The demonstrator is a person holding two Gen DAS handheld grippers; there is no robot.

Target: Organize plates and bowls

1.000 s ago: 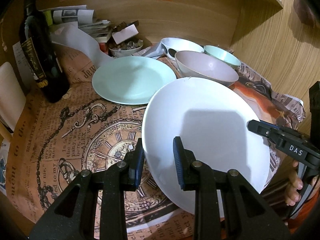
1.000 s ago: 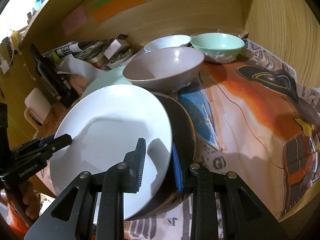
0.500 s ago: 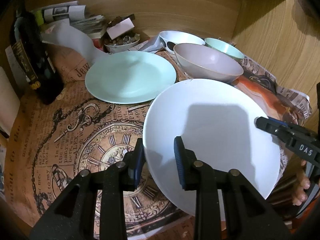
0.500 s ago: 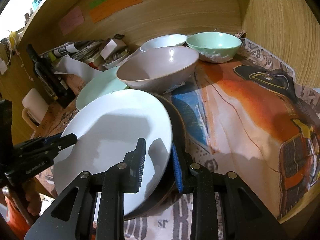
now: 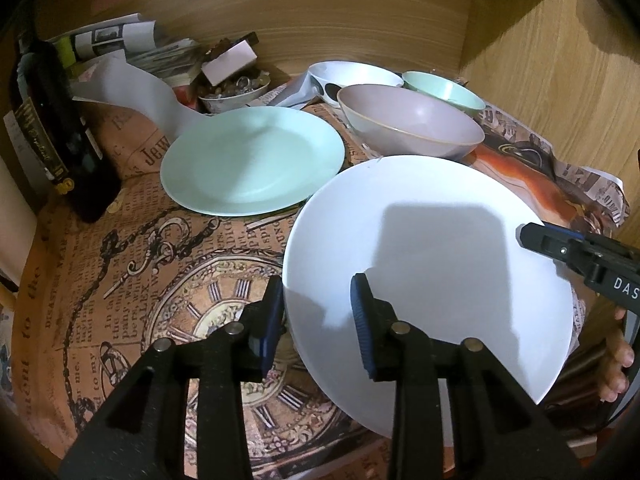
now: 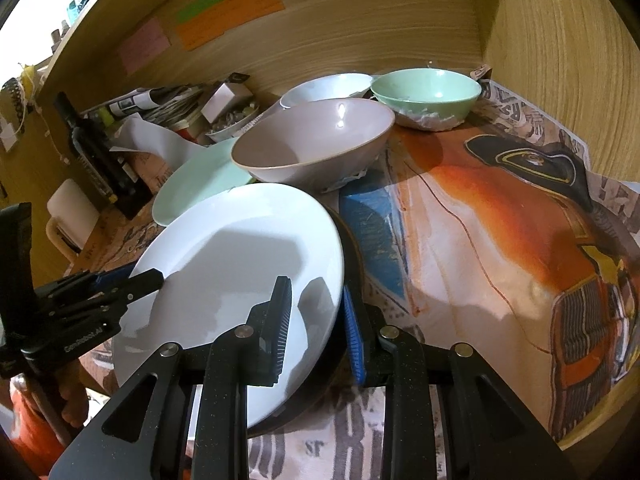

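Observation:
A large white plate (image 5: 432, 240) hangs tilted over the near side of the paper-covered table (image 5: 140, 260), with a gripper at each side. My left gripper (image 5: 318, 320) straddles its left rim; its jaws are opening and the pads look just clear of the plate. My right gripper (image 6: 316, 320) is shut on the right rim of the white plate (image 6: 240, 248), together with a dark plate (image 6: 354, 248) right under it. Behind lie a mint plate (image 5: 252, 160), a mauve bowl (image 6: 316, 144), a mint bowl (image 6: 426, 88) and a white bowl (image 6: 328, 86).
A dark bottle (image 5: 52, 132) stands at the left edge. A small dish of clutter (image 5: 234, 90) and rolled papers sit at the back. A wooden wall (image 5: 540, 80) closes the right side just past the bowls. A person's fingers (image 5: 616, 360) hold the right gripper.
My left gripper's jaws have parted a little around the plate's rim. The white plate and my right gripper have hardly moved.

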